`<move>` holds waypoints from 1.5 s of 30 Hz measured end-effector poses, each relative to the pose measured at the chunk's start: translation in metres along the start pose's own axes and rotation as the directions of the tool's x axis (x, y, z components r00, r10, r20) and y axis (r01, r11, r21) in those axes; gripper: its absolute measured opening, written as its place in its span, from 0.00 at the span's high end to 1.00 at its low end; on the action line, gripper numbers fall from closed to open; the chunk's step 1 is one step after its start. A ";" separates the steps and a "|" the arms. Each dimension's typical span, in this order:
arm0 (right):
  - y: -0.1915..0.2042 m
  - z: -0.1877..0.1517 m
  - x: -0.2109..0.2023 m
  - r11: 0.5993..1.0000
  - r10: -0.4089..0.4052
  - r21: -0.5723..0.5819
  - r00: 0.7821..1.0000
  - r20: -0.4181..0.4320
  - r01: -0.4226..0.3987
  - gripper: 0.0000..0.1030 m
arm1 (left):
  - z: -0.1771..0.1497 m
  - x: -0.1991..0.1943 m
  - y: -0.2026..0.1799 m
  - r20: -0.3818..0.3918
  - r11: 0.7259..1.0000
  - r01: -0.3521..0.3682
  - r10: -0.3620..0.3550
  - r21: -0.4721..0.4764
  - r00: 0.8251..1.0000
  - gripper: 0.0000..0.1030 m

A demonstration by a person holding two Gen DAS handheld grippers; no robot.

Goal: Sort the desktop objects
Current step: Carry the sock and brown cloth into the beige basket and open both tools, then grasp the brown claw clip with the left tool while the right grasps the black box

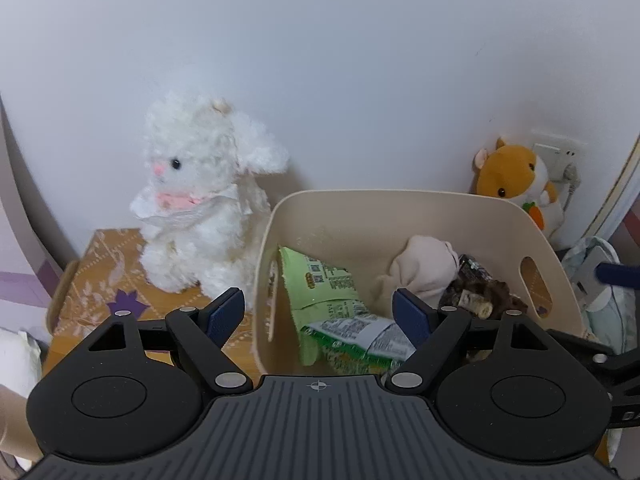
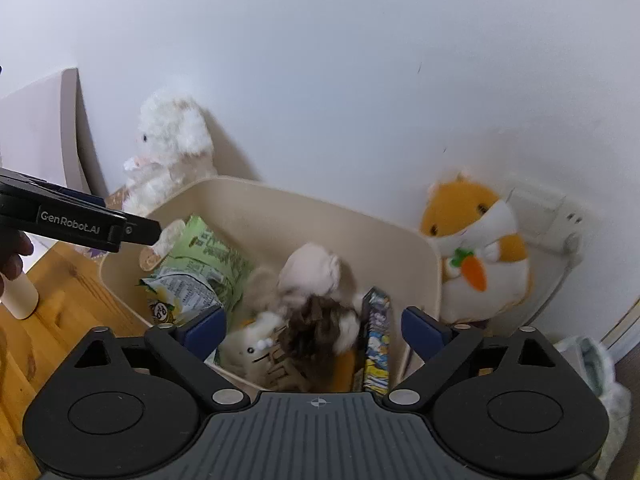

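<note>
A beige storage bin holds green snack bags, a pale pink plush, a brown furry toy and a blue-yellow packet. My left gripper is open and empty above the bin's near left side. My right gripper is open and empty above the bin's near edge. The left gripper's body shows at the left of the right wrist view.
A white plush lamb sits on a patterned box left of the bin. An orange hamster plush leans by a wall socket. A small beige cup stands on the wooden desk.
</note>
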State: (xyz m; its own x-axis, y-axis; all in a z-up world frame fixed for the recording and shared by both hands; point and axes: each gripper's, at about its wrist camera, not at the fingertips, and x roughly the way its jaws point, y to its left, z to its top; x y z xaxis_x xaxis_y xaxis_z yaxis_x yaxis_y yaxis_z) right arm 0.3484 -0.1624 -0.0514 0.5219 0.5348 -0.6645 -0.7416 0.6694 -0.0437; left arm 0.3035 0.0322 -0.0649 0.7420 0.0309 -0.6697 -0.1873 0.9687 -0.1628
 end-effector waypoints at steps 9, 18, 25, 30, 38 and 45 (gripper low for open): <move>0.010 -0.038 -0.041 0.998 -0.042 -0.046 0.999 -0.004 0.042 0.00 | -0.040 -0.032 0.018 -0.041 1.000 -0.016 0.016 0.008 0.999 0.19; 0.014 -0.092 -0.057 0.997 0.056 0.062 0.996 -0.074 -0.051 0.00 | -0.096 -0.041 0.033 -0.149 0.998 -0.036 0.044 0.060 0.988 0.19; 0.034 -0.128 -0.053 0.991 0.116 0.075 0.985 -0.125 -0.107 0.00 | -0.140 -0.041 0.035 -0.250 0.995 -0.011 0.034 0.094 0.968 0.19; 0.054 -0.139 -0.044 0.989 0.134 -0.033 0.978 -0.160 -0.141 0.00 | -0.162 -0.037 0.030 -0.305 0.989 0.039 0.005 0.139 0.952 0.19; 0.064 -0.146 -0.020 0.982 0.138 -0.097 0.965 -0.224 -0.163 0.05 | -0.181 -0.020 0.021 -0.363 0.971 0.074 0.014 0.228 0.932 0.19; 0.063 -0.146 -0.005 0.978 0.138 -0.119 0.959 -0.246 -0.171 0.10 | -0.188 -0.008 0.018 -0.380 0.957 0.115 -0.005 0.267 0.925 0.18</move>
State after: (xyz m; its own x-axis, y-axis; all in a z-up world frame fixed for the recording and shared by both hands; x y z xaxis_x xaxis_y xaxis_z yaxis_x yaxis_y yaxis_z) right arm 0.2376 -0.1978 -0.1594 0.2946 0.4782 -0.8274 -0.8647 0.5020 -0.0177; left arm 0.1726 0.0030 -0.1986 0.4431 -0.0701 -0.8937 0.0781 0.9962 -0.0394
